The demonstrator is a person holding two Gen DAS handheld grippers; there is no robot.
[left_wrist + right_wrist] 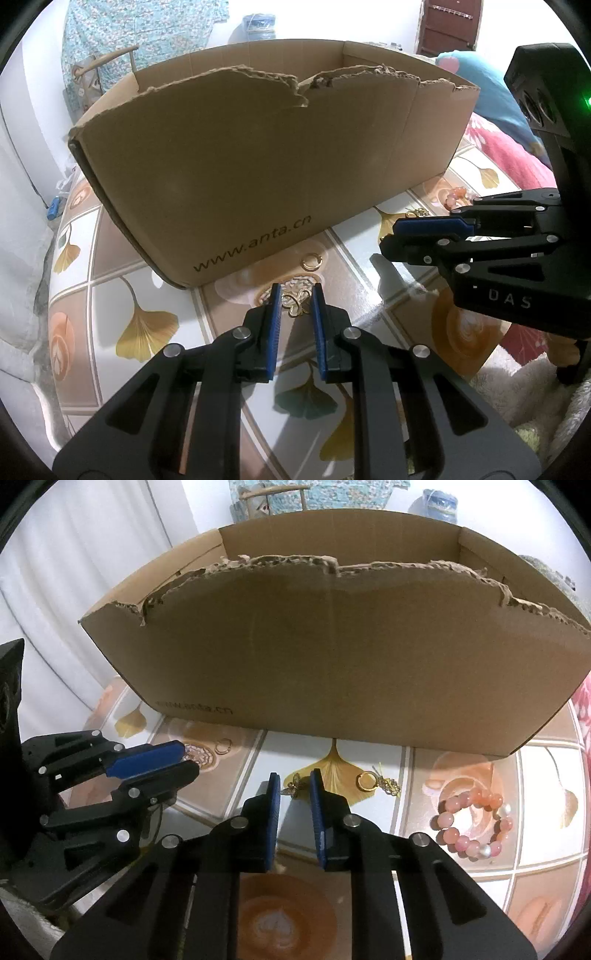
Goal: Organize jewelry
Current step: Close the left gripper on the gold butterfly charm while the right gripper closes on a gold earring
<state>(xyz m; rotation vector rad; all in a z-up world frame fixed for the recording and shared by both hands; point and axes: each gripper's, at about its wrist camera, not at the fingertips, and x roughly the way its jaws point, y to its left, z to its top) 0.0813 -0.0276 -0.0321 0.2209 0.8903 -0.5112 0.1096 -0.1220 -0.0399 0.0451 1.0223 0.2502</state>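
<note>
before one cardboard box (332,657): one bead bracelet (471,825), two gold rings (365,781).

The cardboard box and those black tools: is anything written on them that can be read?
"www.anta.cn", printed in dark letters low on the front wall of the cardboard box.
"DAS", pale letters on the body of the right hand-held gripper, seen from the left wrist view.
In the right wrist view the box print is too blurred to read fully.

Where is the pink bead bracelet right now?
In the right wrist view, the pink bead bracelet lies on the table, lower right, in front of the cardboard box, right of the gold ring.
</note>
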